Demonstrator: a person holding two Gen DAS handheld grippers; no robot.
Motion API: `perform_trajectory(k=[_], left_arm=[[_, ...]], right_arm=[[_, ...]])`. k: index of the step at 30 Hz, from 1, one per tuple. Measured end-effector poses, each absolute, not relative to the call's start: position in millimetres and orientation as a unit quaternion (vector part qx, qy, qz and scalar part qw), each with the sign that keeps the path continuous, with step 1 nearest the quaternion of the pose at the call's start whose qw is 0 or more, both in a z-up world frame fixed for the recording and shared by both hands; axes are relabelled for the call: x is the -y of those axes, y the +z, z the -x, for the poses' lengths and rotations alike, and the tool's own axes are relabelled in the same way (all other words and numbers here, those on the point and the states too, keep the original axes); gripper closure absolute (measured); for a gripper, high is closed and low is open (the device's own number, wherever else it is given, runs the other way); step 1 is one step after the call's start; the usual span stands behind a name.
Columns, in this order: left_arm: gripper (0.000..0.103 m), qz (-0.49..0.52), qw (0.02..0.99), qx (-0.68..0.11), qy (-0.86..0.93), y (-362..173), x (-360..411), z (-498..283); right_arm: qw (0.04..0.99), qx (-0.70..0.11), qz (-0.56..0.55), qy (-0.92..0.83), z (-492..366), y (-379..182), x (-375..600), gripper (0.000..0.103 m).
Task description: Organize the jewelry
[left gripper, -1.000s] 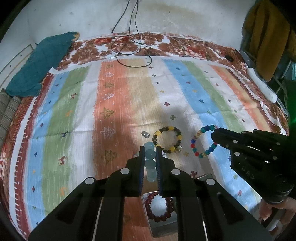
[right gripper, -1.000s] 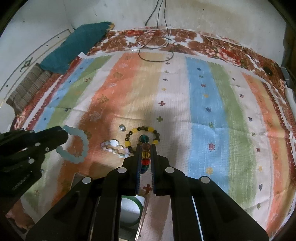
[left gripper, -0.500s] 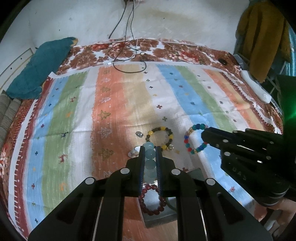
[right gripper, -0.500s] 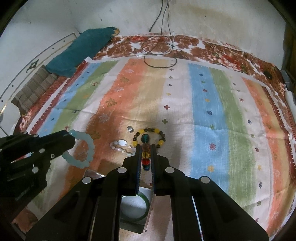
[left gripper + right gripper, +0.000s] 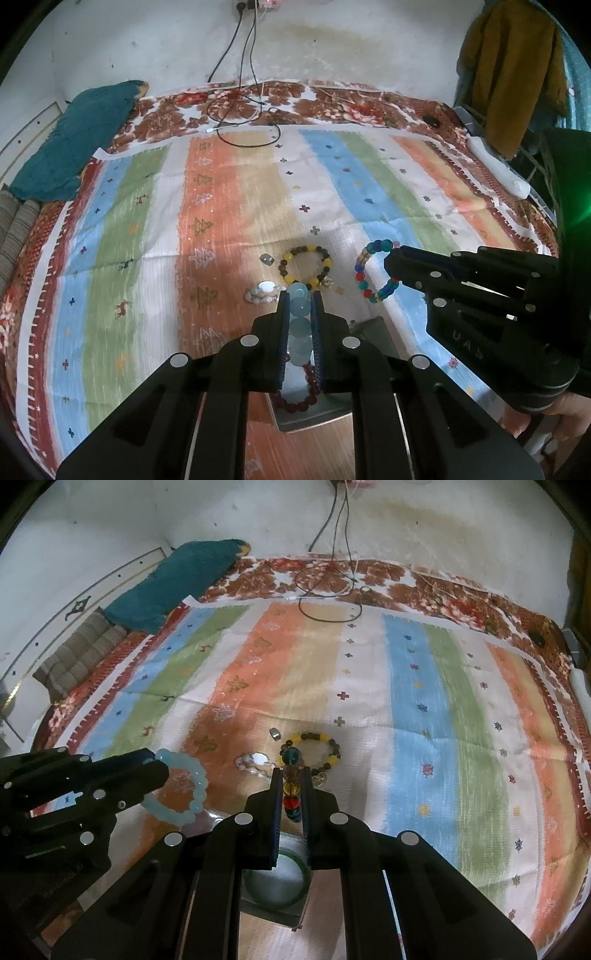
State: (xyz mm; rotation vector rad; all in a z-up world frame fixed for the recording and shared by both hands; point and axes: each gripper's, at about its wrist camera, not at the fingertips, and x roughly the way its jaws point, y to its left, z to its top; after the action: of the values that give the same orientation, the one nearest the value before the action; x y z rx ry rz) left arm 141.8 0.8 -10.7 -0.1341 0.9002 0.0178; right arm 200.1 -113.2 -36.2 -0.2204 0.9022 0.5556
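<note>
My left gripper (image 5: 300, 299) is shut on a pale blue bead bracelet (image 5: 298, 321), which hangs above the striped cloth. In the right wrist view the same bracelet (image 5: 184, 790) dangles from the left gripper (image 5: 159, 771). My right gripper (image 5: 290, 775) is shut on a multicolour bead bracelet (image 5: 291, 786), seen as a loop (image 5: 371, 271) in the left wrist view beside the right gripper (image 5: 391, 266). Under both grippers sits a metal tray (image 5: 325, 417) holding a dark red bracelet (image 5: 295, 404) and a green bangle (image 5: 295, 893). A yellow-and-dark bracelet (image 5: 304, 266) lies on the cloth.
A pearly trinket (image 5: 264, 290) and a small silver ring (image 5: 266, 258) lie left of the yellow bracelet. A teal pillow (image 5: 74, 147) rests at the far left, black cables (image 5: 243, 122) at the back, and a mustard garment (image 5: 513, 70) hangs at the right.
Both grippers have drawn back and up from the cloth with their bracelets still held. More of the back wall and the tray beneath them shows now.
</note>
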Motion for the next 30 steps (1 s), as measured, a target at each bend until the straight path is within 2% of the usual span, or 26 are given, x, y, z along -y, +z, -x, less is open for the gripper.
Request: perform_trajectory(k=[30], left_arm=[[0.092,0.069,0.904,-0.421,-0.004,-8,7,-103]], right_arm=[[0.849,-0.434,0.108,0.282,-157,-41,126,0.093]])
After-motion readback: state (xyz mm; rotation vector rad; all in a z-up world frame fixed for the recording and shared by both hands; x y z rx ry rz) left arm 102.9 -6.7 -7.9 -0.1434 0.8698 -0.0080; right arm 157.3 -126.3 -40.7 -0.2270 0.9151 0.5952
